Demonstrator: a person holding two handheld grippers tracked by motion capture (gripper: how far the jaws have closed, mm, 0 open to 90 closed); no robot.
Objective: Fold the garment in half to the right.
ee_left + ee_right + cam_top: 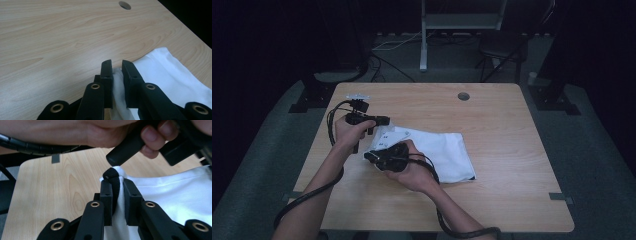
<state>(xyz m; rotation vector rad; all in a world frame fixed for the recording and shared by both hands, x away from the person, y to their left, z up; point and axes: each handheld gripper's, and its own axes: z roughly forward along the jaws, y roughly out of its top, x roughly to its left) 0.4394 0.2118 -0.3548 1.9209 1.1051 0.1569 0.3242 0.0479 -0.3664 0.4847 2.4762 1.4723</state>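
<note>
White cloth (439,152) is pinched in both your left gripper (116,71) and right gripper (117,188); next, judge the lift and spread it apart.

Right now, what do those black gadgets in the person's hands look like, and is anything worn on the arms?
Each hand holds a black tool, the left gripper and the right gripper, ending in two flat, blocky black jaws on arms with brass-coloured rivets. A thick, ribbed black cable trails back from each along the forearm. The left one carries a pale grey plate on top. The forearms are bare, no sleeves showing.
</note>
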